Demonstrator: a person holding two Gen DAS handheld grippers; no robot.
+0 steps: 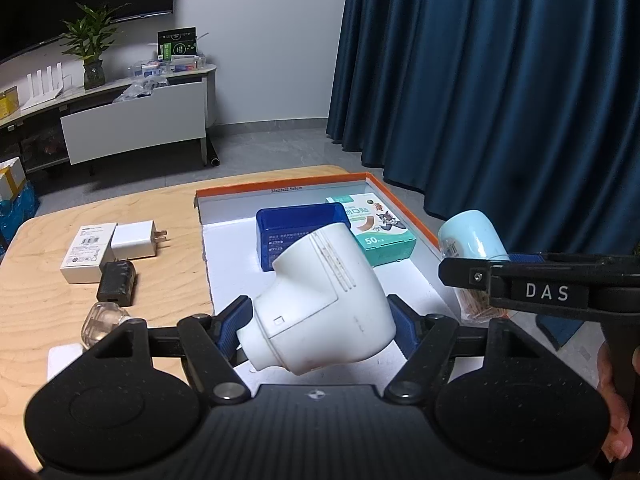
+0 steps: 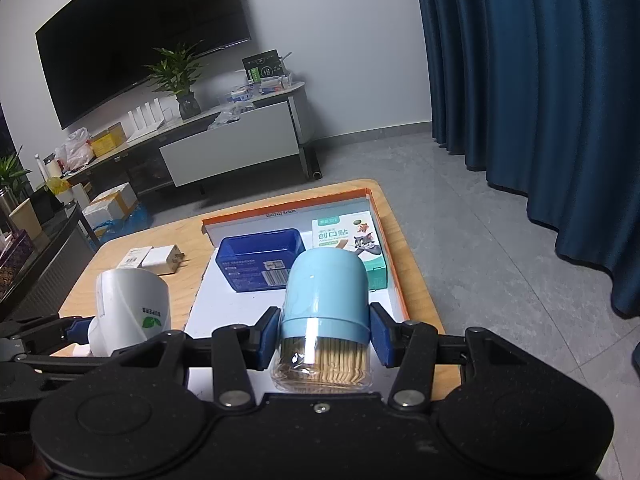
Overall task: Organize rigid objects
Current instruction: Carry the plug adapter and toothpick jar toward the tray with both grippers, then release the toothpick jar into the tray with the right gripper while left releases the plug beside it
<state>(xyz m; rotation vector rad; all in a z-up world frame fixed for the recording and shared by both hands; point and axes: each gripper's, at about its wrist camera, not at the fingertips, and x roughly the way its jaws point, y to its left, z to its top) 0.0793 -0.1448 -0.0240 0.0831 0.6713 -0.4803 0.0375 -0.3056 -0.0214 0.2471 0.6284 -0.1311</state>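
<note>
Left tongs [image 1: 320, 330] clamp white plastic device [image 1: 320, 304]; right tongs [image 2: 324, 334] clamp blue-capped toothpick jar [image 2: 324, 312], both above orange-rimmed tray [image 1: 416, 220].

Each camera sits on the back of a claw and looks forward and down along its two fingers. The left one looks over the left claw [image 1: 320, 324], very close to it, out across the wooden surface [image 1: 52, 304] toward the far wall and the blue curtain [image 1: 500, 80]. The right one looks over the right claw [image 2: 324, 336] the same way, from a spot further right. Both see the orange-rimmed tray [image 1: 280, 189] [image 2: 280, 205], the TV stand [image 1: 132, 128] [image 2: 228, 156] and the curtain. Each view also catches the other claw at its edge.
</note>
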